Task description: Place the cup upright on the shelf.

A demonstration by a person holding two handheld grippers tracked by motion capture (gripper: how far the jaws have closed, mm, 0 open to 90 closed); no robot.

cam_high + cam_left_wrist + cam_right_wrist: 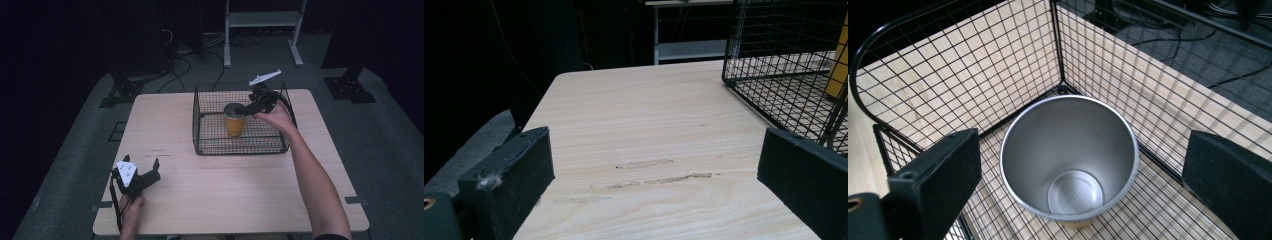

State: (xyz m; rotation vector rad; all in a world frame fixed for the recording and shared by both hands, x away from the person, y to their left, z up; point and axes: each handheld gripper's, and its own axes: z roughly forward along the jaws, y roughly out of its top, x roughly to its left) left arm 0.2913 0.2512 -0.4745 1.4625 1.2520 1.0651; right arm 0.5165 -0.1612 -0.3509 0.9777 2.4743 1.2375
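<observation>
A yellow cup (234, 120) with a bare steel inside (1070, 155) stands upright in a black wire basket (200, 145). My right gripper (247, 107) hovers just above and to the right of the cup's mouth. In the right gripper view it (1083, 155) looks down into the cup, open, one jaw on each side of the rim with a gap to it. My left gripper (141, 161) rests low over the table's near left part, open and holding nothing (656, 150). The basket (784, 60) and a strip of the cup (839, 60) lie ahead of it to the right.
The light wooden table (225, 190) carries only the basket (973, 75), set at the back right of centre. Cables (185, 65) and a white metal stand (262, 30) are on the grey floor beyond the table's far edge.
</observation>
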